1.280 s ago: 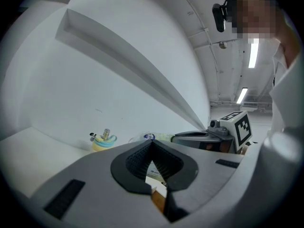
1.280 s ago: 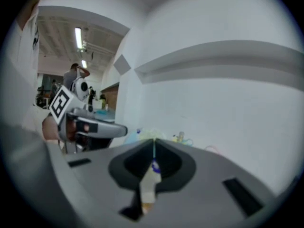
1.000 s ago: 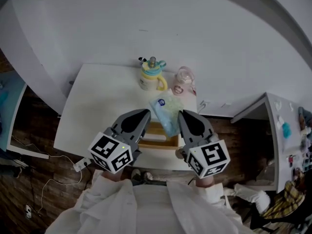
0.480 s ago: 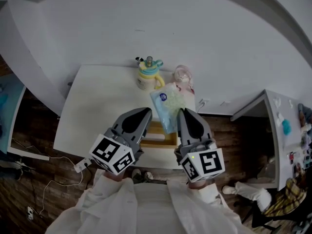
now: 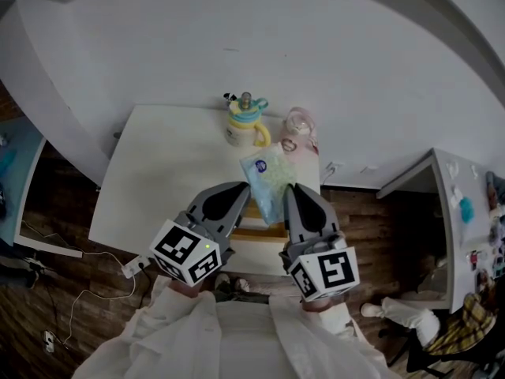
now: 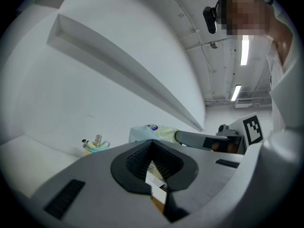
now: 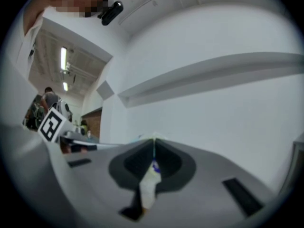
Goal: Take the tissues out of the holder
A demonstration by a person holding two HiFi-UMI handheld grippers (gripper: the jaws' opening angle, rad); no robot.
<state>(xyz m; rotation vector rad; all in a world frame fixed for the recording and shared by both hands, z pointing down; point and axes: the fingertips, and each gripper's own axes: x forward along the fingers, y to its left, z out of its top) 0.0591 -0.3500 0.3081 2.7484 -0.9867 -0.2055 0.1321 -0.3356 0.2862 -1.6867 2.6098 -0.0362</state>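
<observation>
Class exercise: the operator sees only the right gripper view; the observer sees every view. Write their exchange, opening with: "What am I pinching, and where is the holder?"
Observer: The right gripper pinches a pale blue tissue pack; the wooden holder sits at the pack's lower end.
Operator: And the left gripper?
Observer: Its fingers are closed on a white-and-wood strip, apparently the holder's wall.
Operator: Anything behind?
Observer: A yellow sippy cup and a pink bottle stand near the table's far edge.

Glossy plastic tissue pack [image 5: 267, 176], wooden holder [image 5: 253, 230]
</observation>
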